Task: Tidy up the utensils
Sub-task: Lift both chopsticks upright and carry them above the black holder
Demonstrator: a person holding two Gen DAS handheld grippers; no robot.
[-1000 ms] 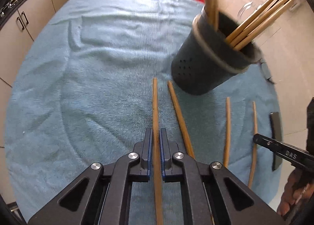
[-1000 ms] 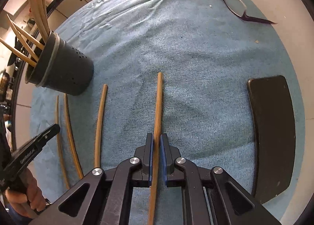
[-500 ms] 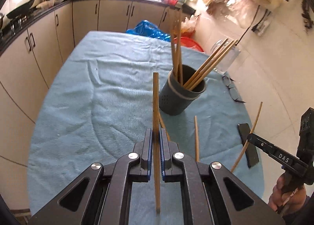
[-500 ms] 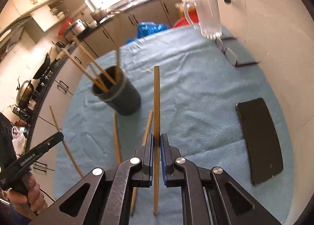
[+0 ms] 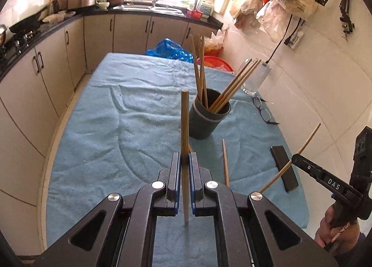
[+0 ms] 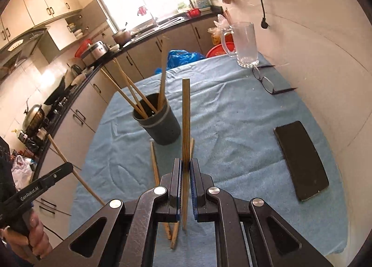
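Observation:
My left gripper (image 5: 185, 162) is shut on a wooden chopstick (image 5: 184, 122) and holds it high above the blue-towelled table (image 5: 97, 132). My right gripper (image 6: 185, 169) is shut on another chopstick (image 6: 185, 115), also lifted. A dark grey utensil cup (image 5: 205, 119) with several chopsticks stands at the table's middle; it also shows in the right wrist view (image 6: 160, 125). Two loose chopsticks (image 6: 154, 162) lie on the towel in front of the cup. The right gripper with its stick shows at the right of the left wrist view (image 5: 302, 150).
A black phone (image 6: 301, 160) lies at the table's right edge. Glasses (image 6: 267, 82) and a glass mug (image 6: 244, 43) stand at the far right. Kitchen cabinets and a counter (image 5: 69, 41) run along the left and back. A white wall is on the right.
Both grippers have risen from the towel, each lifting its chopstick clear of the table. The cup now lies farther away and lower in both views.

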